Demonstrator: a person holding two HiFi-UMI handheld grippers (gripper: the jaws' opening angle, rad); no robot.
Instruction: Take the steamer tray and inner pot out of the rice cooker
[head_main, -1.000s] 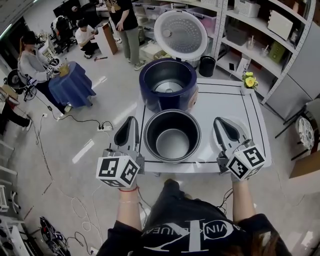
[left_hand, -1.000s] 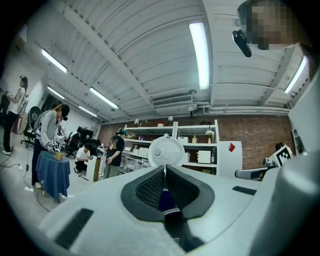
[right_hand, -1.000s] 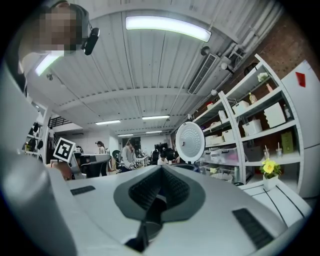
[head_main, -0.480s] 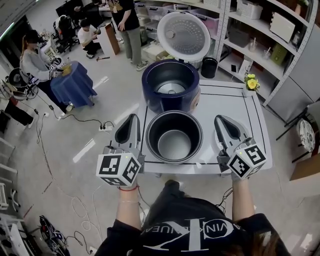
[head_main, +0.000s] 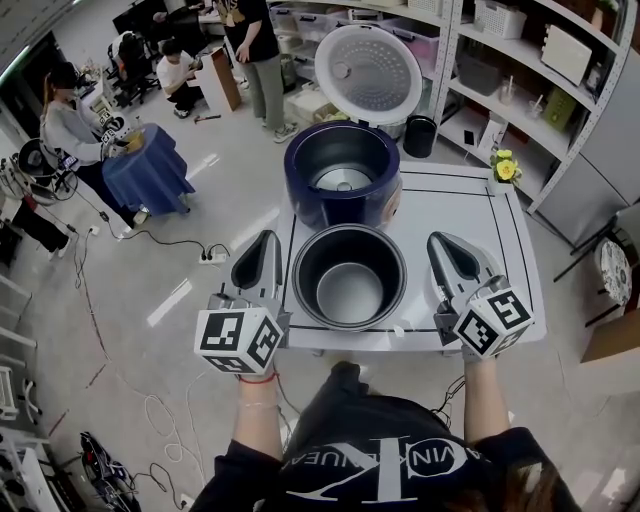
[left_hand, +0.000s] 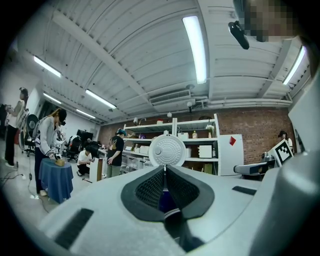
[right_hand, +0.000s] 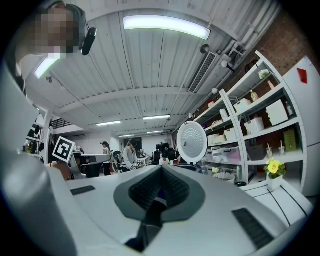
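Black ribbed pads pressed together on left gripper (head_main: 264, 242), nothing pinched. Same on right gripper (head_main: 441, 241): closed, empty. Both held level, 1 each side of inner pot (head_main: 349, 292), near its rim but not touching.

Pot upright and bare inside, sitting on white table (head_main: 455, 205) just in front of rice cooker (head_main: 308, 200). Cooker lid (head_main: 368, 72) up, cavity showing only the heater plate (head_main: 340, 178), so calling the pot step done.

Steamer tray: can't pick it out for sure. Possibly the pale round edge under right gripper, too hidden to call.

Reads as end of task or a pause between steps. Next, given a tray not yet out: spread jaws first, pinch its rim, lift straight up and clear of the cooker wall. Otherwise just pull both tools back from the pot without clipping its rim.
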